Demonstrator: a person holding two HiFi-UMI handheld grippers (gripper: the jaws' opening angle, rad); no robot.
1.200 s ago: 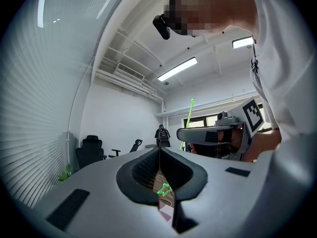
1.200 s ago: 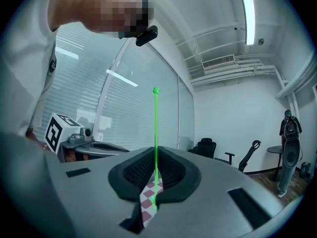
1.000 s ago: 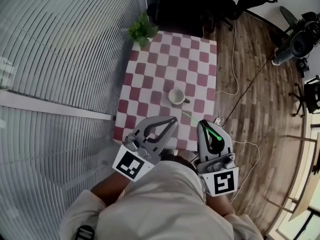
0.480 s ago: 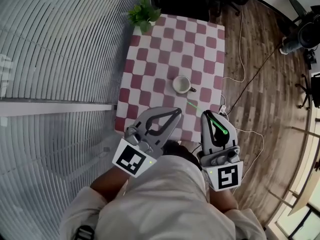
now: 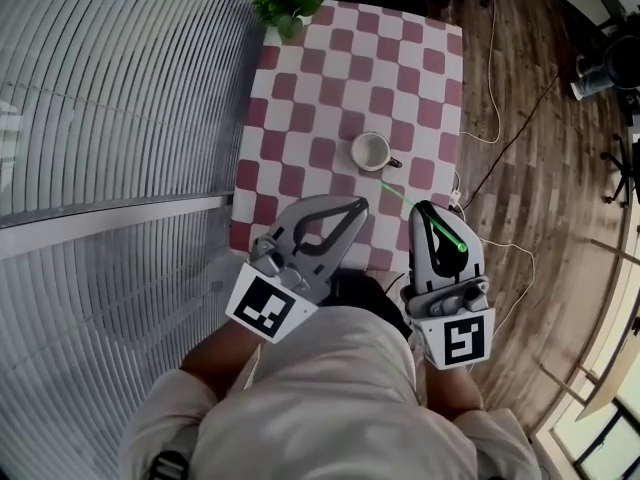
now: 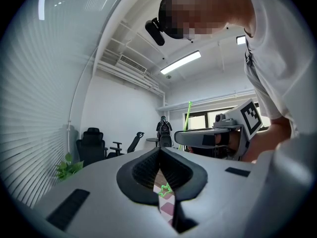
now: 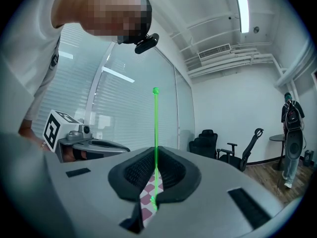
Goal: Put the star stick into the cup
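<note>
1. The star stick (image 5: 400, 196) is a thin bright-green rod. In the right gripper view (image 7: 155, 133) it has a small round knob on its far end, upper centre of frame. There is a green blob at its near end, down in the jaw throat, too small to tell the shape.
2. The stick sits just right of centre in the head view. Its free end pokes past the jaw tips, up and left toward the cup (image 5: 371, 151), stopping near it without touching.
3. The right gripper (image 5: 425, 208) has its jaws nearly together (image 7: 154, 149), pinched on the rod, which runs along the slit between them.
4. The left gripper (image 5: 358, 204) is at lower centre. Its tips meet (image 6: 159, 151) and the pads bow out, leaving a diamond-shaped gap.
5. A small green star outline (image 6: 165, 189) shows in that gap against the checkered cloth. I can't tell whether it is gripped or lying below.
6. The cup is white and upright on the red-and-white checkered table (image 5: 300, 88), above centre, with its handle to the right.
</note>
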